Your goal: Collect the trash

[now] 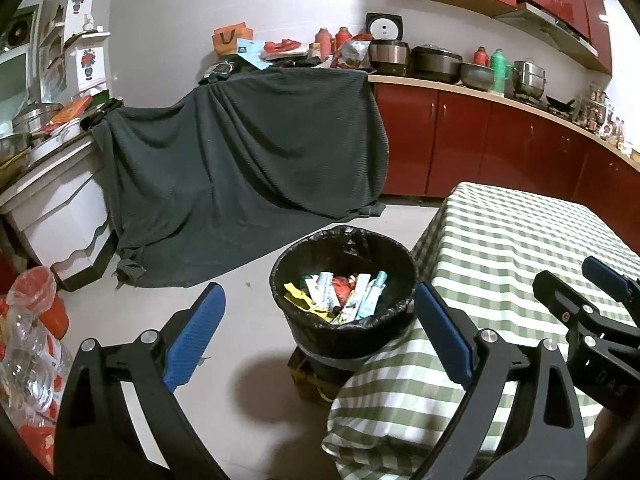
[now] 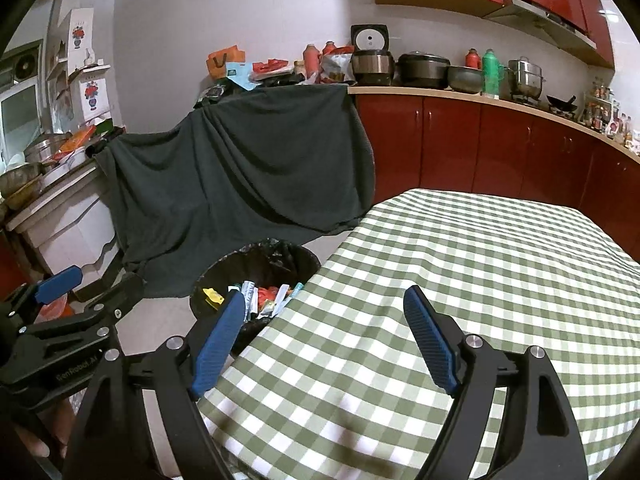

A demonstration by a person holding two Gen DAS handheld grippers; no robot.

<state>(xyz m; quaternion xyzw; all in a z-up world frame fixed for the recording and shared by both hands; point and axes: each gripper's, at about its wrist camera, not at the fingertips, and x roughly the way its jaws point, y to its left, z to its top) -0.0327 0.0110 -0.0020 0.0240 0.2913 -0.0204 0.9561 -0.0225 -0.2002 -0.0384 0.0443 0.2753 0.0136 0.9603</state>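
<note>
A black-lined trash bin (image 1: 344, 332) stands on the floor at the table's left corner, holding several wrappers and packets (image 1: 340, 292). It also shows in the right wrist view (image 2: 224, 276), partly behind the table edge. My left gripper (image 1: 320, 312) is open and empty, above and in front of the bin. My right gripper (image 2: 324, 312) is open and empty over the green-checked tablecloth (image 2: 460, 272). The right gripper shows at the right edge of the left wrist view (image 1: 600, 296); the left gripper shows at the left of the right wrist view (image 2: 76, 284).
A dark cloth (image 1: 248, 160) drapes over furniture behind the bin. A white cabinet (image 1: 60, 216) stands at left. Plastic bottles and bags (image 1: 28, 340) lie on the floor at left. Red cabinets with a counter of pots (image 1: 480, 76) run along the right.
</note>
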